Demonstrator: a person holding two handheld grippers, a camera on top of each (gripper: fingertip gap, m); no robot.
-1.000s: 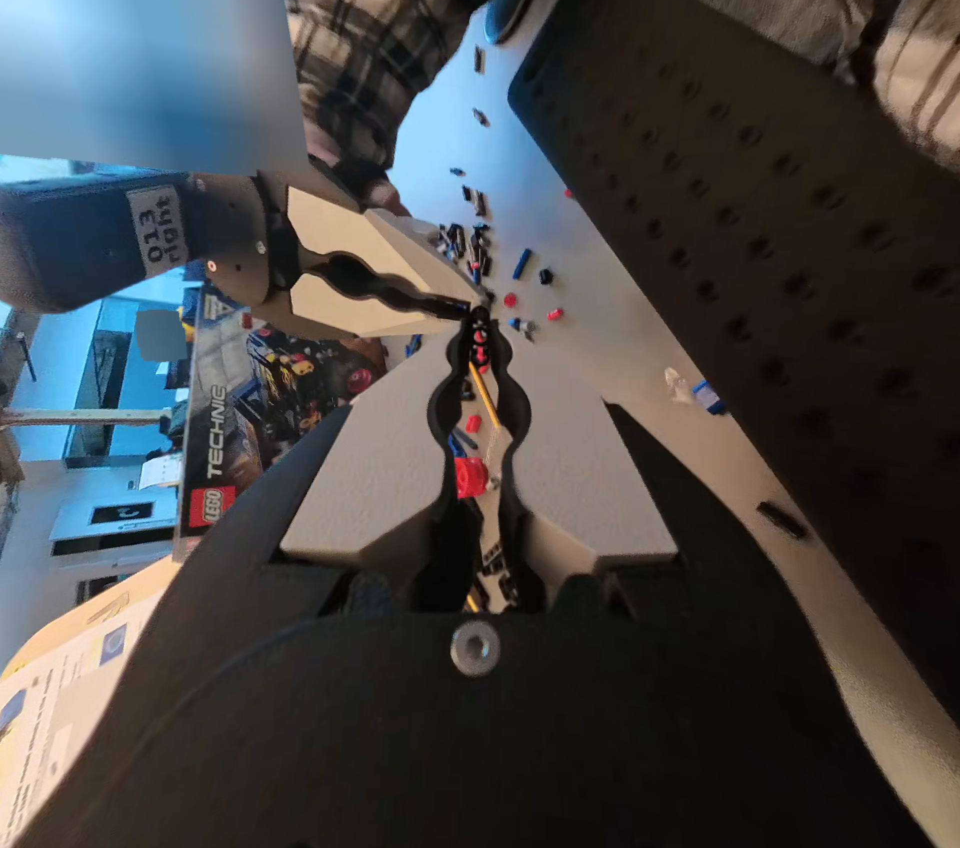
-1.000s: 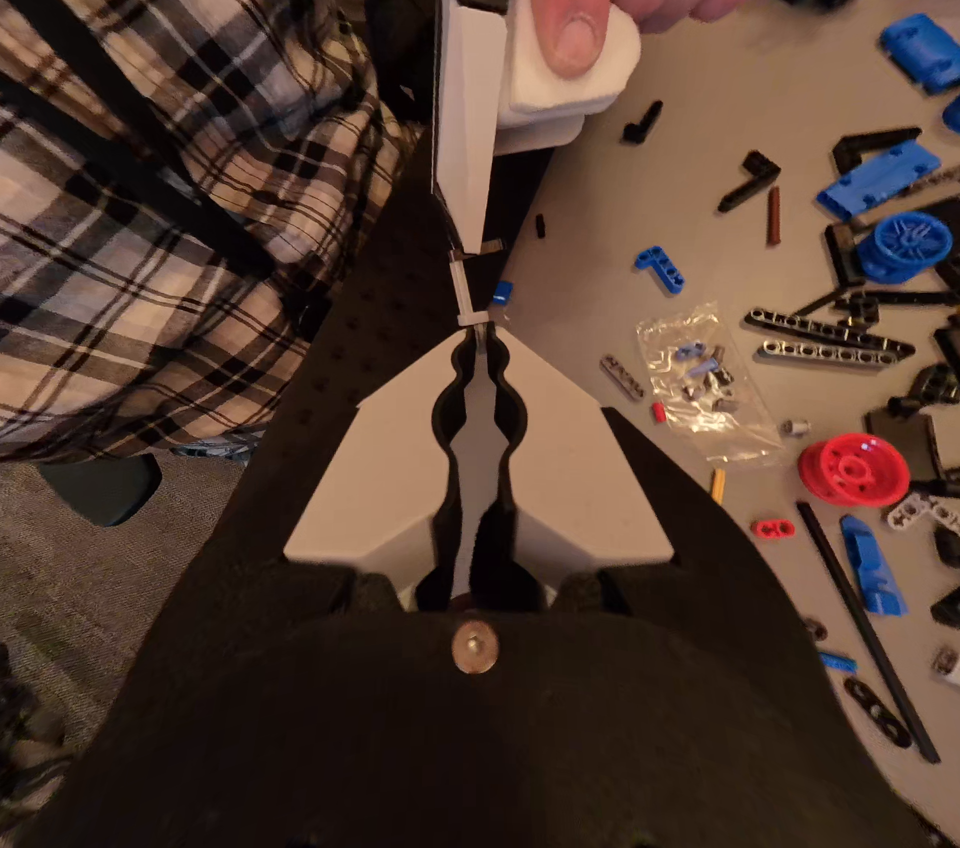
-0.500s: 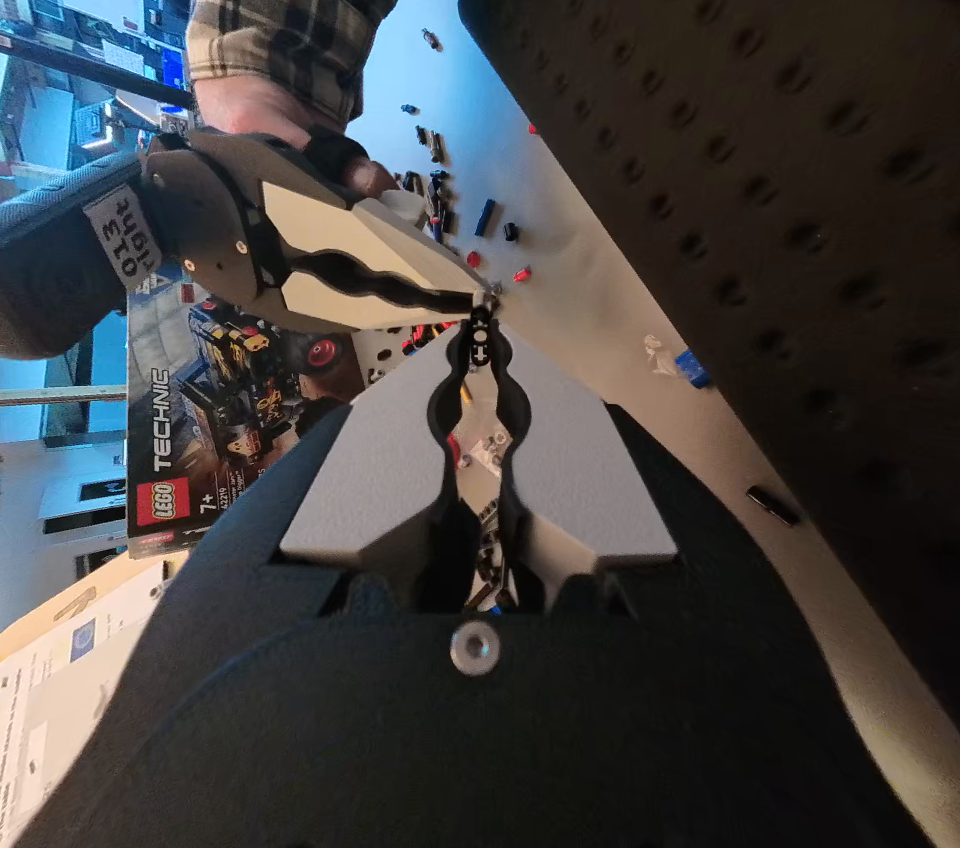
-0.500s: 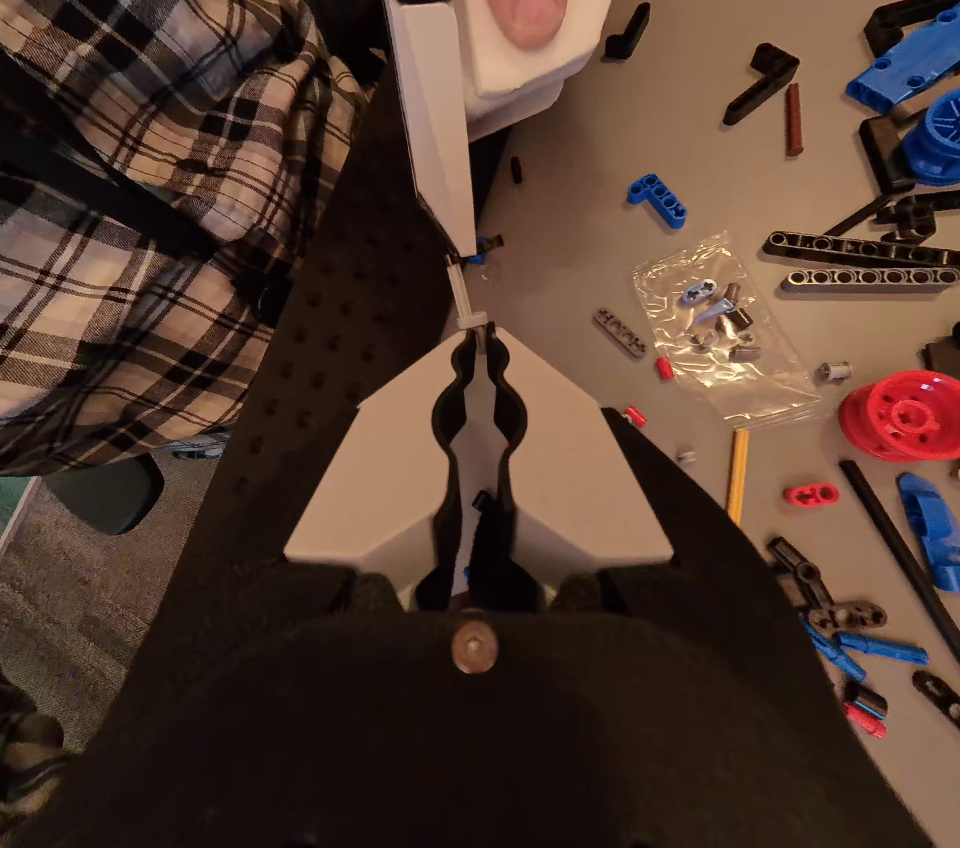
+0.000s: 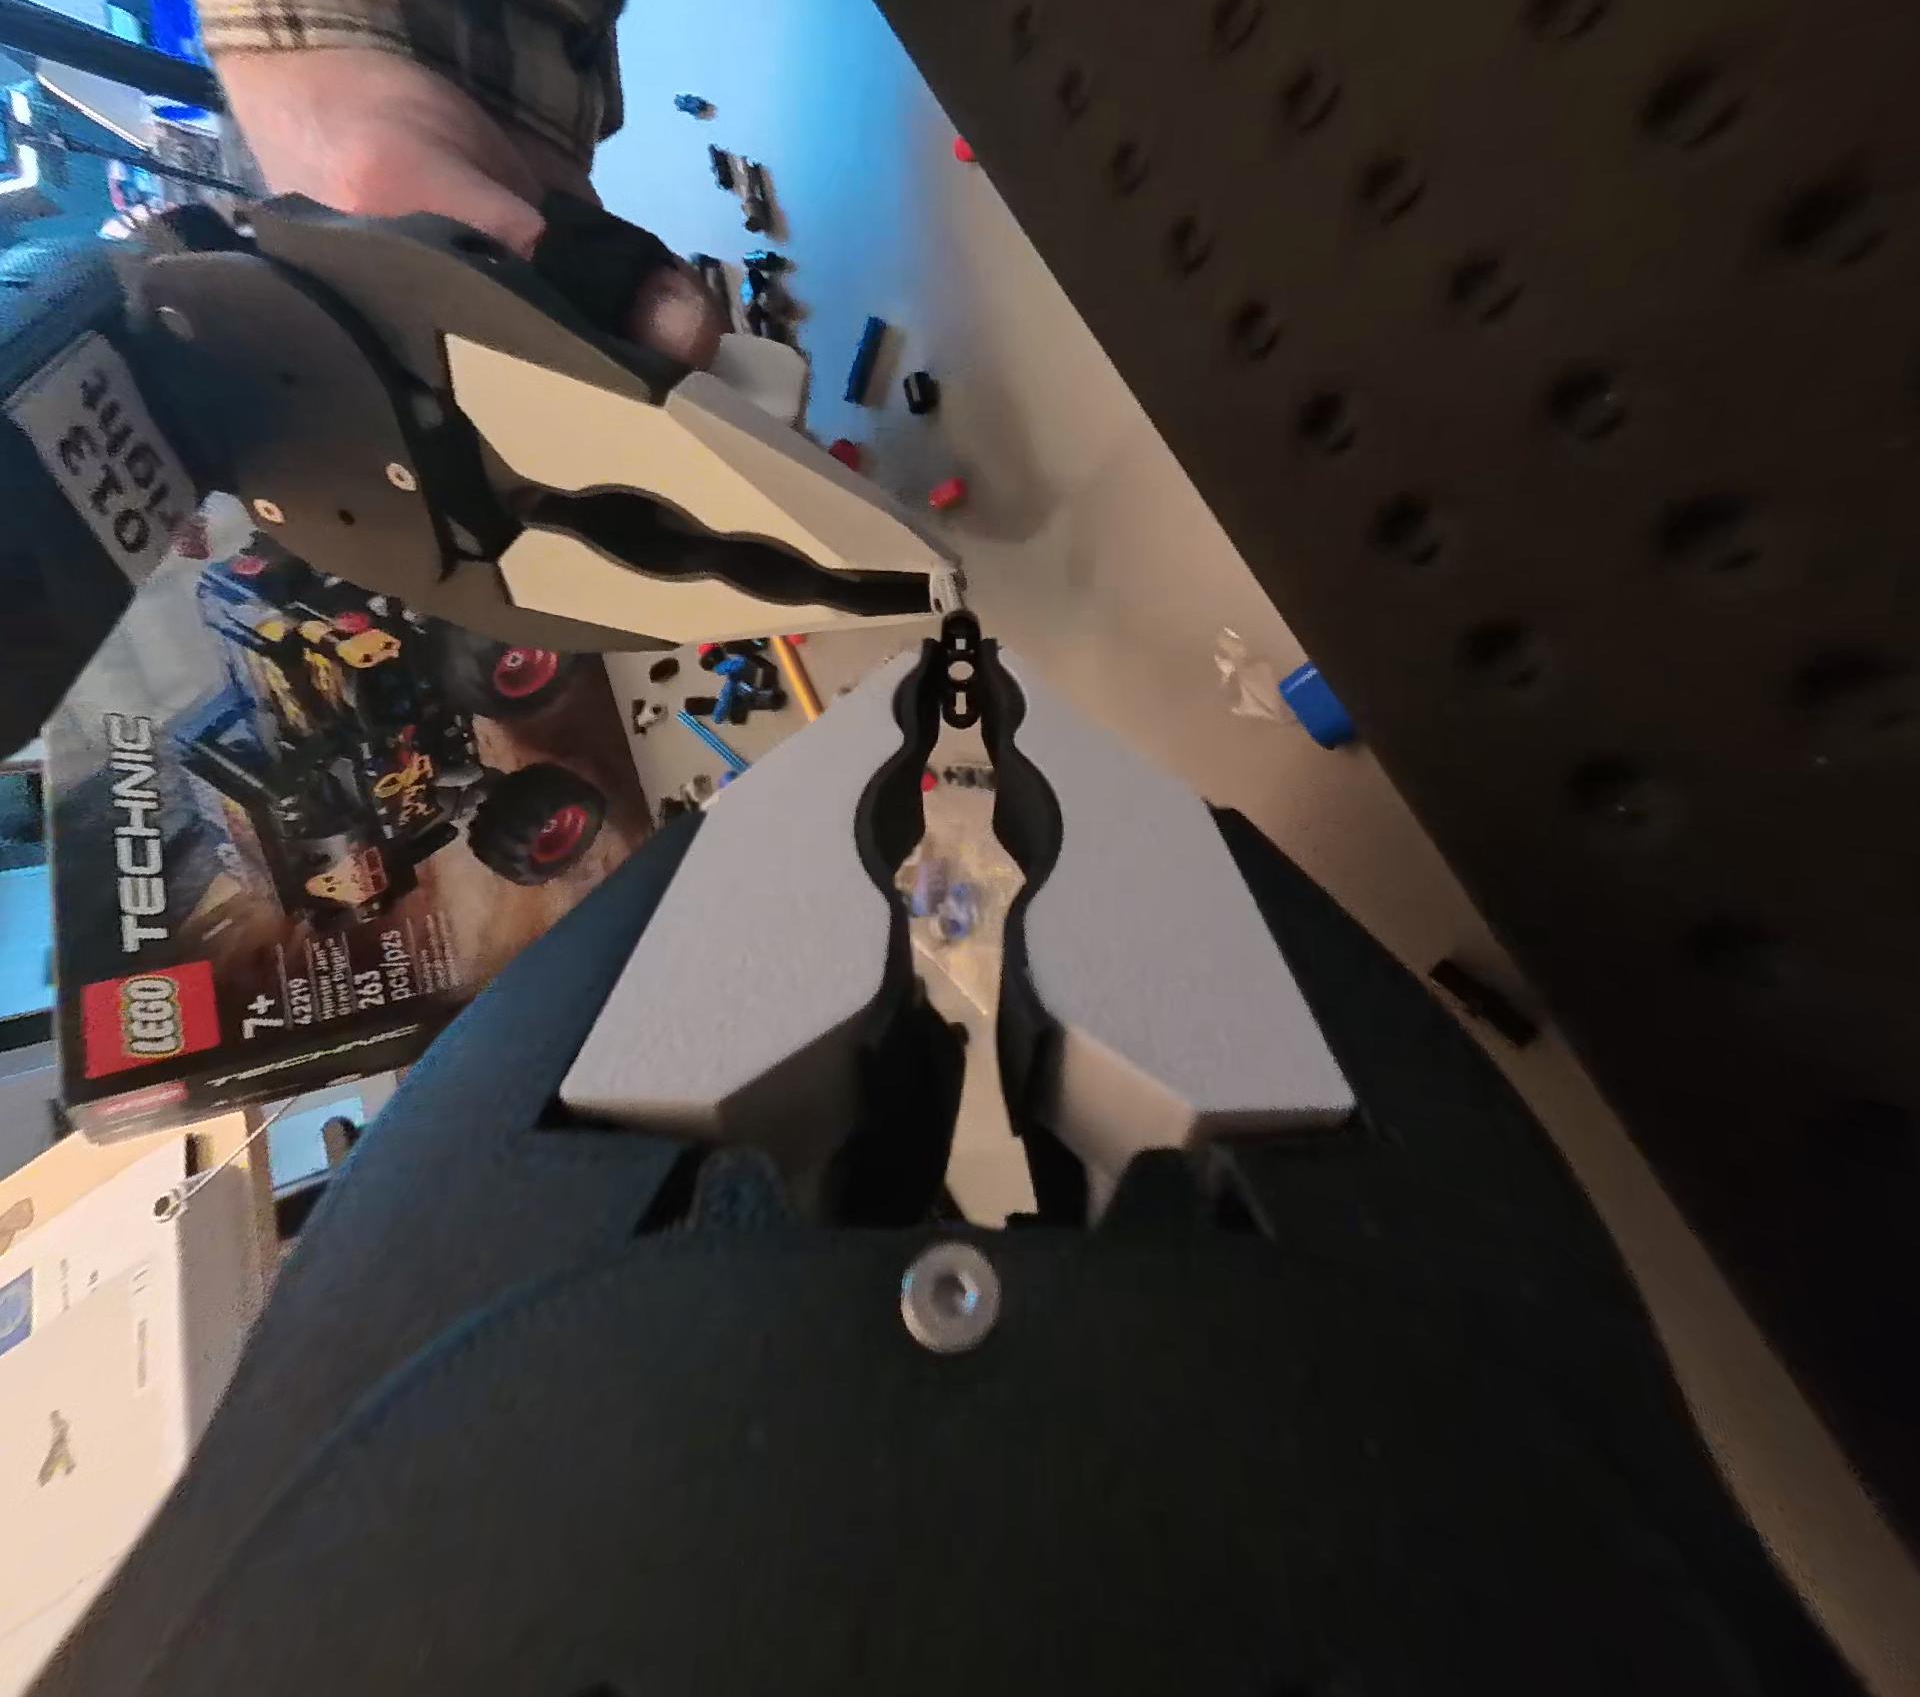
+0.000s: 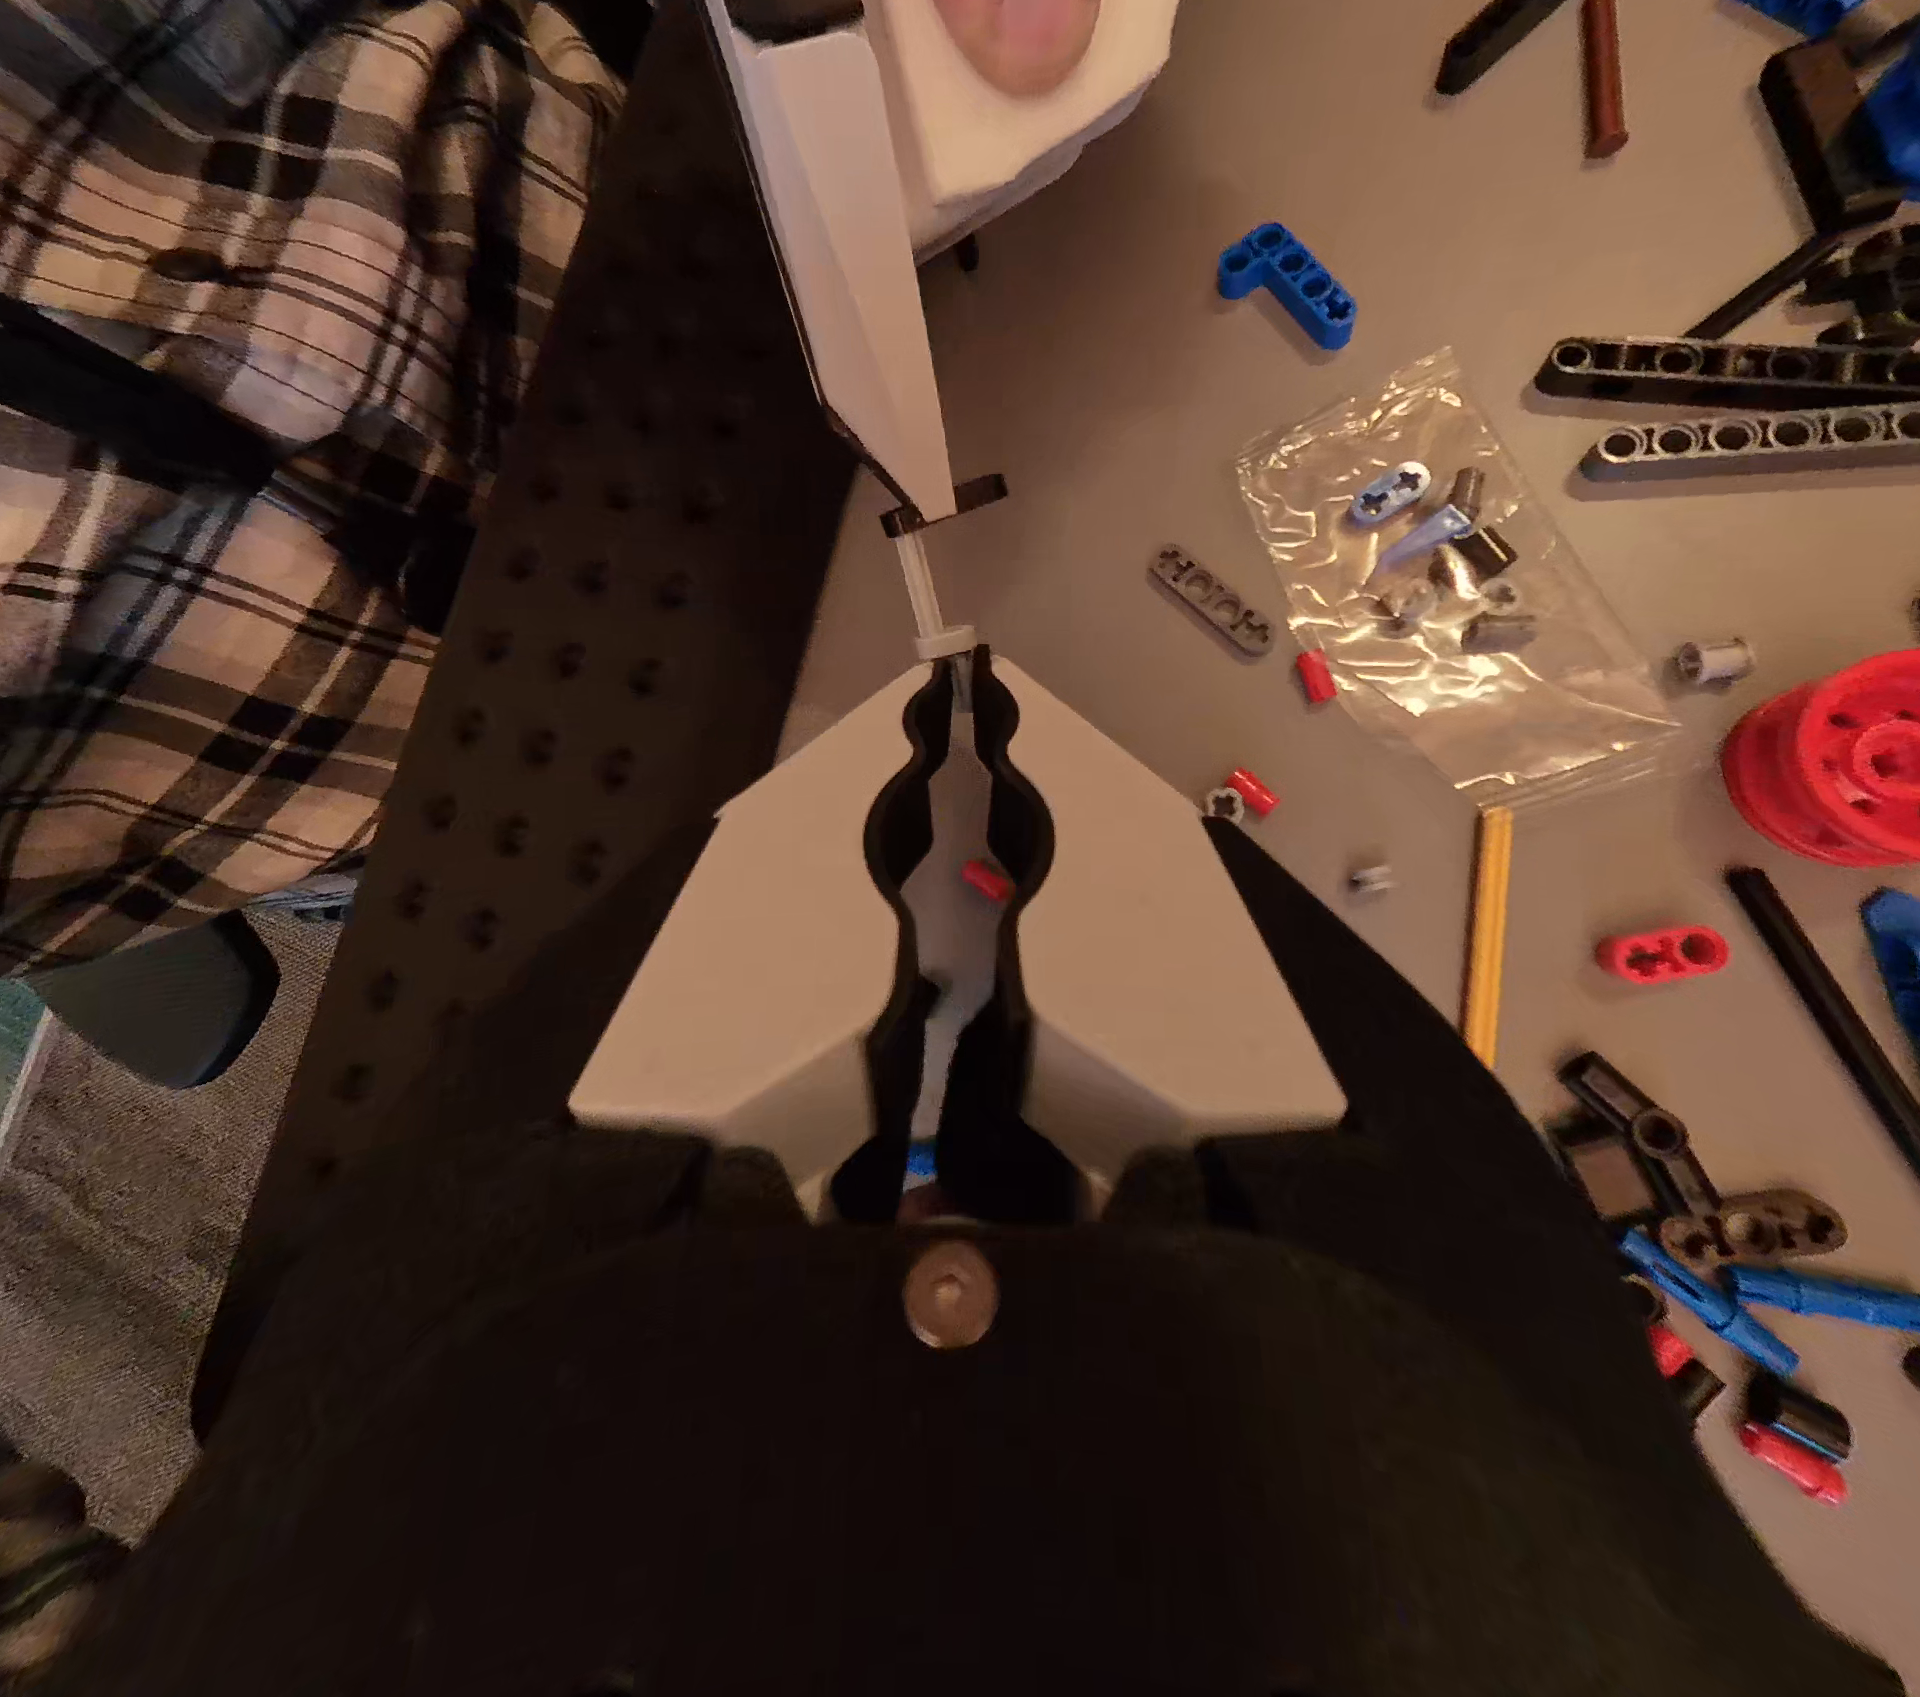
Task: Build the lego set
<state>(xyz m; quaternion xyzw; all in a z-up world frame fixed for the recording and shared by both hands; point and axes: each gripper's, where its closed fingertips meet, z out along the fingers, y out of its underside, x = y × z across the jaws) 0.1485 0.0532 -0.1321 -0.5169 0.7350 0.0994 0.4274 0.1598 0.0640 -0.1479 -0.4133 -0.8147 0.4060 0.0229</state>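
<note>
At frame centre, the left gripper clamps a small black holed lego link, while the right gripper pinches a thin white lego axle pin whose tip meets it.

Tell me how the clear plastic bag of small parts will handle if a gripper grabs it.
The clear plastic bag looks crinkled and thin, so probably floppy and slippery. It lies flat with few small pieces inside, so likely light; they may shift when lifted.

It looks like an office or lab workroom. A pale bench is strewn with loose toy building pieces, a set box stands at its far side, and a black perforated chair back sits by the bench on grey carpet.
</note>
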